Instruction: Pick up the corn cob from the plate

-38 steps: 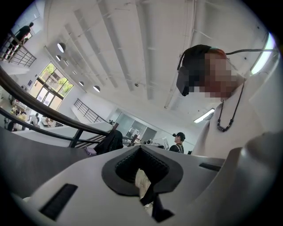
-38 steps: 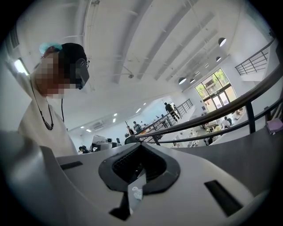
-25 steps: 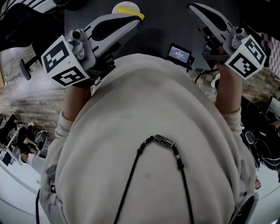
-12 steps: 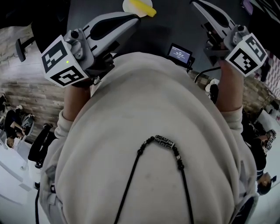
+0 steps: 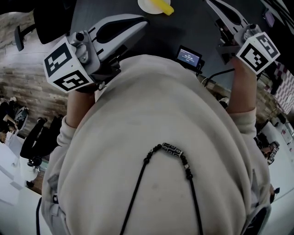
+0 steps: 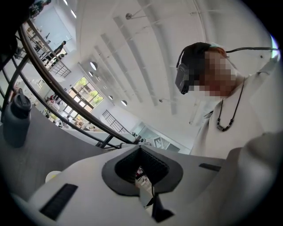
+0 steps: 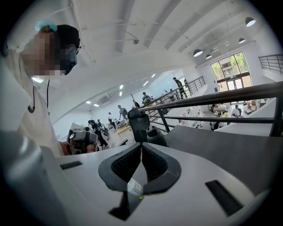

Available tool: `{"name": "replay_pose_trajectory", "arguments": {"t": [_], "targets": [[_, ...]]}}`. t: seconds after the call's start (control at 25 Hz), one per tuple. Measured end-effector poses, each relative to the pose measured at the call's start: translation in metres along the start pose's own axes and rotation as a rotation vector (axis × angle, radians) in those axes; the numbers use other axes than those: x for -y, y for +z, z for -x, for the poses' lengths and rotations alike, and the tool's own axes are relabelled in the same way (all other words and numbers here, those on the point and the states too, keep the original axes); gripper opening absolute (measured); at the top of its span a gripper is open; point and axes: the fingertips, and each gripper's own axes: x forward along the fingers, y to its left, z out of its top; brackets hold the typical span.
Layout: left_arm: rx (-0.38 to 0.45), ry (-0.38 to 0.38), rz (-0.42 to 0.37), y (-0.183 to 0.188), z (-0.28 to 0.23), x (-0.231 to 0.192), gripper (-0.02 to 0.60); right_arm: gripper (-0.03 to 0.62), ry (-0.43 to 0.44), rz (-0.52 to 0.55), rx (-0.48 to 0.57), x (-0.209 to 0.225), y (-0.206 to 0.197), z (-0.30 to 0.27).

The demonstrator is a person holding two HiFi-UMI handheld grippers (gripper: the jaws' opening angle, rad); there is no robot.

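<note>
In the head view a yellow corn cob point(image 5: 164, 7) lies on a white plate point(image 5: 149, 5) at the far side of the dark grey table point(image 5: 170, 32), cut by the top edge. My left gripper point(image 5: 142, 21) is held at chest height, pointing at the plate from the near left, its jaws shut and empty. My right gripper point(image 5: 210, 3) reaches over the table to the right of the plate, also shut with nothing in it. In the left gripper view the plate point(image 6: 52, 176) is a pale sliver low at the left. The right gripper view does not show it.
A small black device with a lit screen point(image 5: 188, 56) sits at the table's near edge between my hands. A dark bottle point(image 6: 16, 121) stands on the table; the bottle point(image 7: 155, 135) and a black chair point(image 7: 138, 123) show ahead of my right gripper. Railings and people lie beyond.
The plate and corn have slid right and up to the head view's top edge. The right gripper has shifted up the picture, further over the table. Both stay shut.
</note>
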Motion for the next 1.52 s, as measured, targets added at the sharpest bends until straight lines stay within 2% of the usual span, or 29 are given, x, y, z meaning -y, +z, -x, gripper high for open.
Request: {"name": "replay_pose_trajectory", "arguments": {"t": [0.32, 0.6, 1.12, 1.36, 1.52], "targets": [[0.033, 0.052, 0.010, -0.010, 0.011, 0.013, 0.002, 0.018, 0.033, 0.038, -0.055, 0.004, -0.010, -0.015], [0.060, 0.113, 0.052, -0.016, 0.028, -0.008, 0.002, 0.025, 0.039, 0.030, -0.130, 0.026, -0.028, -0.049], [0.084, 0.182, 0.105, -0.033, 0.034, -0.021, 0.002, 0.124, 0.027, 0.017, -0.263, 0.067, -0.071, -0.079], [0.100, 0.201, 0.133, -0.045, 0.043, -0.028, 0.002, 0.155, 0.015, 0.016, -0.346, 0.088, -0.106, -0.103], [0.104, 0.221, 0.143, -0.048, 0.049, -0.030, 0.002, 0.206, 0.018, 0.028, -0.401, 0.097, -0.121, -0.125]]}}
